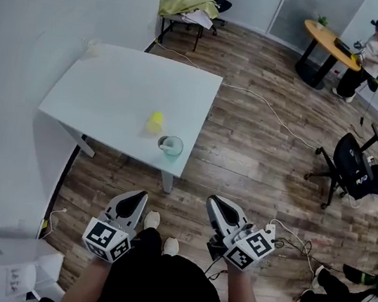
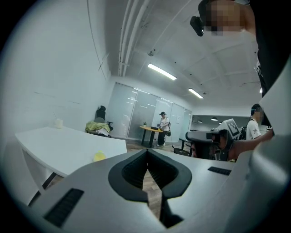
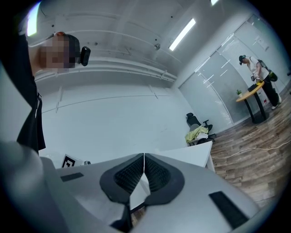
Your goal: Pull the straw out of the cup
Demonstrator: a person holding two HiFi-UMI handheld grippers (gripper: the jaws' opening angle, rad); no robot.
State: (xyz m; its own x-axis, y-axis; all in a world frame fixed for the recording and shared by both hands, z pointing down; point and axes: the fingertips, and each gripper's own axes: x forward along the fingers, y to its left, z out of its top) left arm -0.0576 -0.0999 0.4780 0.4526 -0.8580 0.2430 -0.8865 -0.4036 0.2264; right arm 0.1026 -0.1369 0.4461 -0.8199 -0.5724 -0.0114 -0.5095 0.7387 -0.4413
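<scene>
The left tool [image 1: 137, 199] and right tool [image 1: 215, 204] are clenched empty, well apart from the cup [image 1: 170, 145] on the table [image 1: 114, 85]. The straw is indiscernible, likely light and crushable: pinch gently near its top.

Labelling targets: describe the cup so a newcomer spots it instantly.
Start at the white table beside the wall. Near its edge closest to the person stands the cup. It is pale, round and open-topped, unlike the small yellow object beside it.
</scene>
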